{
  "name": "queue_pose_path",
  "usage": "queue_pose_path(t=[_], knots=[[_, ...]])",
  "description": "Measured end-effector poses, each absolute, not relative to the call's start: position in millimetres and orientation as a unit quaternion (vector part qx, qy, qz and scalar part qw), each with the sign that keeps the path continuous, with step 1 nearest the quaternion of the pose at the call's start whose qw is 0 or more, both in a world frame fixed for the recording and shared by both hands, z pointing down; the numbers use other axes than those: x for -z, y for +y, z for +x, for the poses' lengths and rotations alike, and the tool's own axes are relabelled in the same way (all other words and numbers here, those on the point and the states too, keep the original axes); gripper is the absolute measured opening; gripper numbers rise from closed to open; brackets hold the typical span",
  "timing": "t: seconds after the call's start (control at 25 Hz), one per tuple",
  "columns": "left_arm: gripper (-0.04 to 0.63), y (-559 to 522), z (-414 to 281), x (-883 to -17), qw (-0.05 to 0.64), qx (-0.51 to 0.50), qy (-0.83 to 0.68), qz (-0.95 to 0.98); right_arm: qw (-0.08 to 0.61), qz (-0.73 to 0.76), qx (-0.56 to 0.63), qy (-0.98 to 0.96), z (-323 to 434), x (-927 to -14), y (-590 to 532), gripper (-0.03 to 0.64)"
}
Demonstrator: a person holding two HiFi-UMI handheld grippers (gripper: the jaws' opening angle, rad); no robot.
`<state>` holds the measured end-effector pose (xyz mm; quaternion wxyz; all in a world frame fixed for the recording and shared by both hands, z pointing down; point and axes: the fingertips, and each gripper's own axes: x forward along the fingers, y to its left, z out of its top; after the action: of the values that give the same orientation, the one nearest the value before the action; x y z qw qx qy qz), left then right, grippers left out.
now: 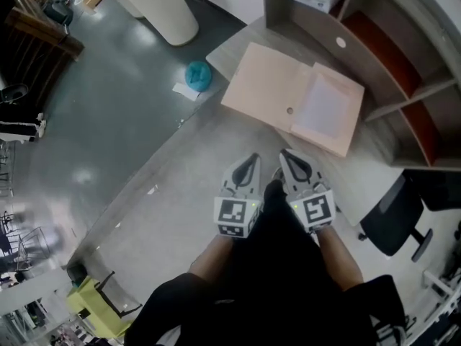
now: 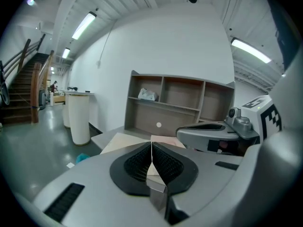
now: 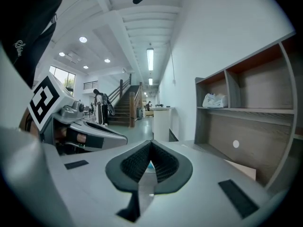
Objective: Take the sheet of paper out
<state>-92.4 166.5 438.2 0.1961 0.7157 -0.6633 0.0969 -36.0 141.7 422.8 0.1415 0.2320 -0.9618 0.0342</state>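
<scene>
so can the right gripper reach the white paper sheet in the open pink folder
Probably yes: the pink folder lies open, white paper sheet bare on top, nothing between it and the right gripper.

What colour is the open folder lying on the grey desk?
Pale peach-pink; the flat open folder shows best in the head view.

Our left gripper (image 1: 253, 157) sits beside the right gripper (image 1: 284, 153), before the folder (image 1: 263, 85). The sheet (image 1: 324, 107) lies on its right half.
</scene>
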Motion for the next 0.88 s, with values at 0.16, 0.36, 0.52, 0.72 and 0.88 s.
queue_pose_path(t=[0.16,0.36,0.52,0.72,0.88], knots=[[0.046,129.6,-84.3,-449.7,0.204,-0.115,-0.642,0.730,0.143,0.243,-0.043,-0.958,-30.6,-432.0,108.8,0.017],[0.046,87.1,-68.2,-465.1,0.214,-0.144,-0.609,0.750,0.142,0.265,-0.060,-0.952,-15.2,-446.6,67.1,0.017],[0.046,62.3,-54.2,-470.9,0.217,-0.165,-0.584,0.764,0.146,0.281,-0.072,-0.946,0.7,-456.2,42.5,0.017],[0.046,33.3,-44.9,-475.7,0.212,-0.177,-0.576,0.770,0.146,0.291,-0.070,-0.943,18.6,-458.3,21.1,0.017],[0.046,20.7,-34.1,-476.8,0.218,-0.185,-0.563,0.775,0.156,0.303,-0.084,-0.936,34.2,-465.5,11.6,0.017]])
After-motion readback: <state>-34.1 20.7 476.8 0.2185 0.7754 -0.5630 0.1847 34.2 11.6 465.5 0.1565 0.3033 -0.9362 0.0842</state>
